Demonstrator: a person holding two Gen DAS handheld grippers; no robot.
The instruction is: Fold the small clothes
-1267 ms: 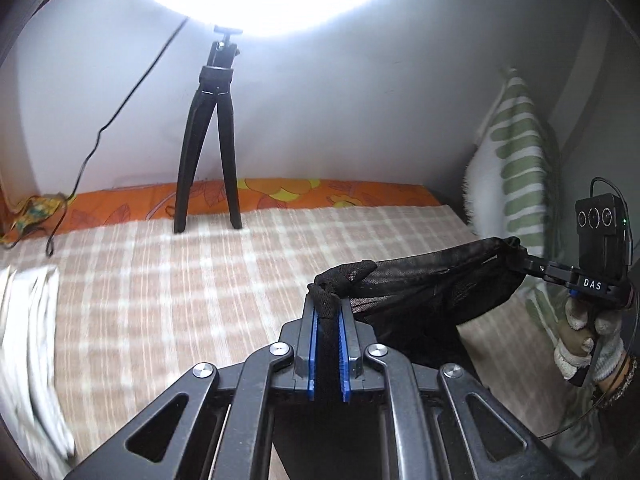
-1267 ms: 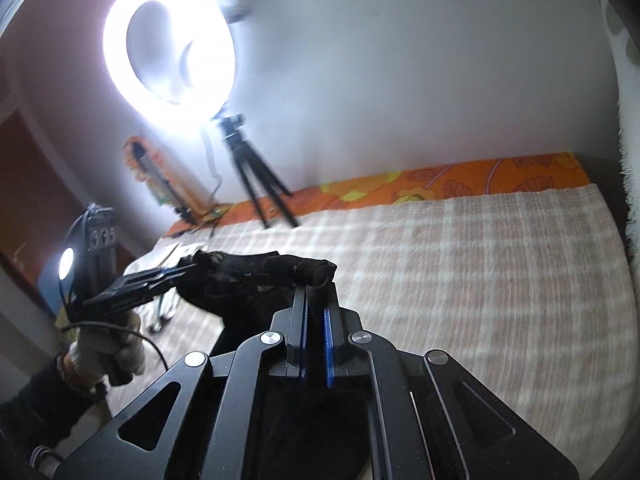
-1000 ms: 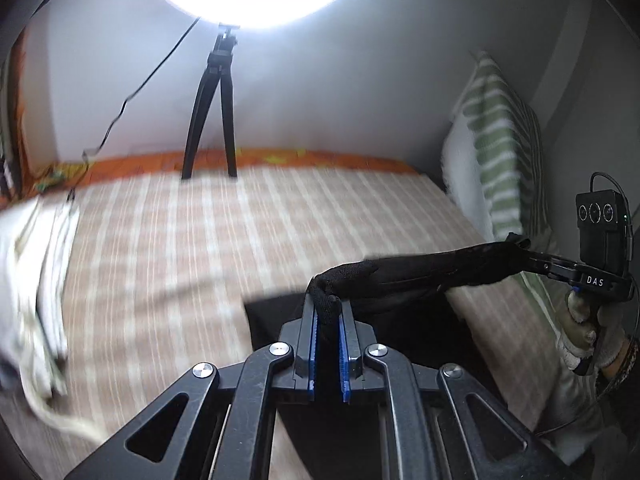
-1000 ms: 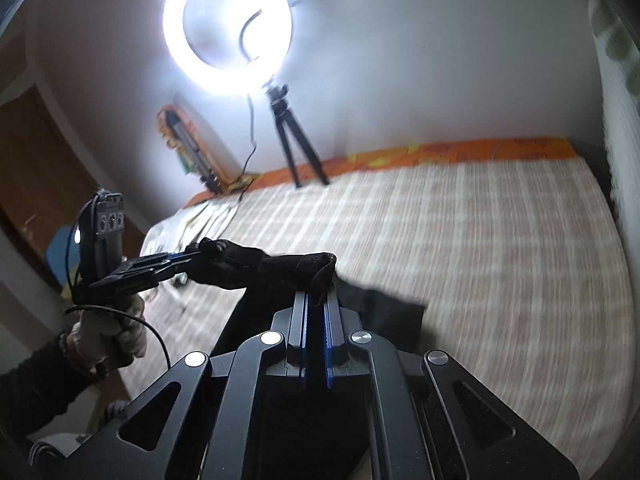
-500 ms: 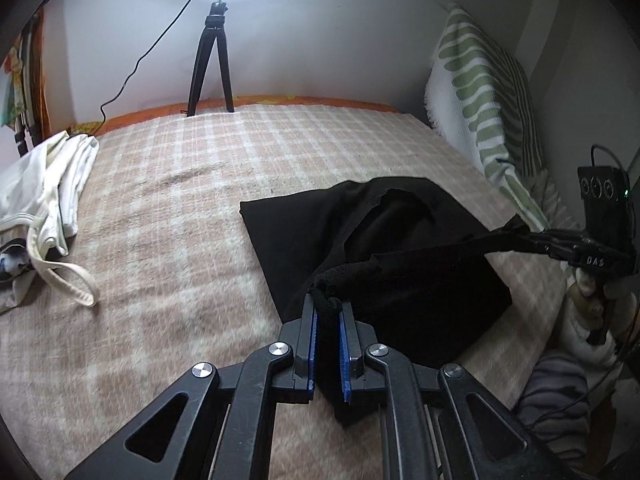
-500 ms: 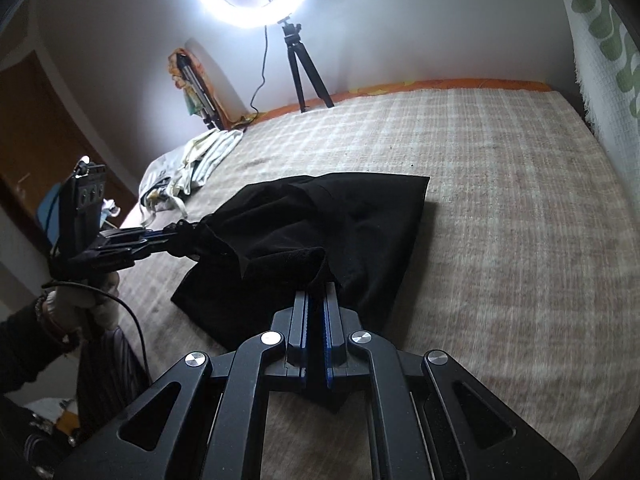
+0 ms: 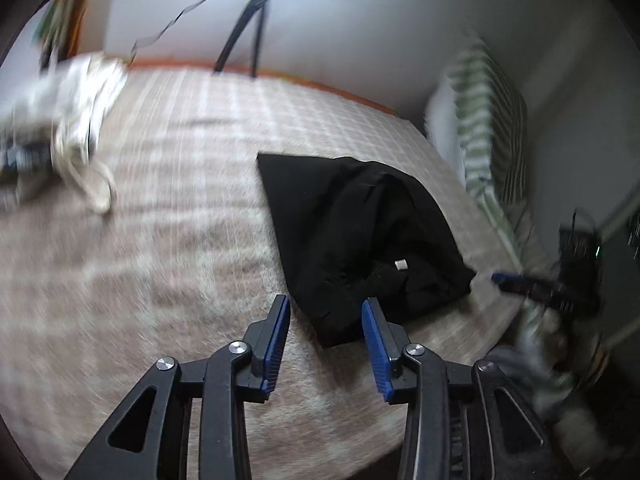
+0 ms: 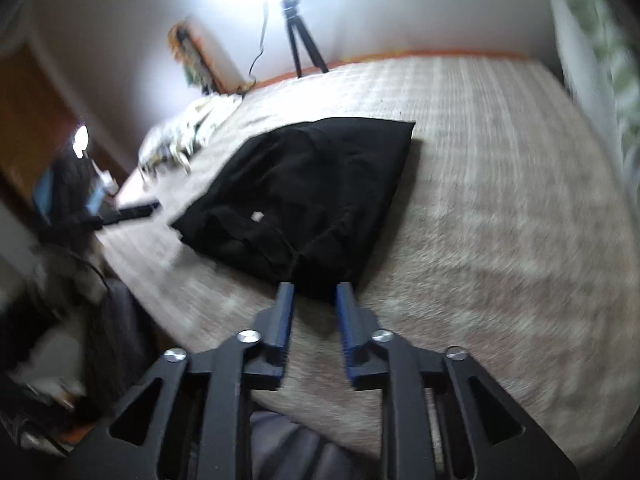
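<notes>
A black garment [image 7: 360,236] lies loosely on the checked bed cover [image 7: 172,208], with a small white tag showing near its near edge. It also shows in the right wrist view [image 8: 312,188]. My left gripper [image 7: 325,304] is open and empty, just short of the garment's near corner. My right gripper [image 8: 314,290] is open and empty, its fingertips at the garment's near edge. In the left wrist view the right gripper [image 7: 516,280] shows blurred at the right edge of the bed. In the right wrist view the left gripper [image 8: 136,213] shows blurred at the left.
A pile of white clothes [image 7: 76,100] lies at the far left of the bed. A black tripod [image 7: 248,28] with a ring light stands at the far edge by the wall. A green striped pillow [image 7: 488,120] leans at the right. The bed's near edge is close below.
Both grippers have lowered the black garment onto the bed, opened and let it go, then drawn back a little toward the near edge. Both views are blurred with motion.
</notes>
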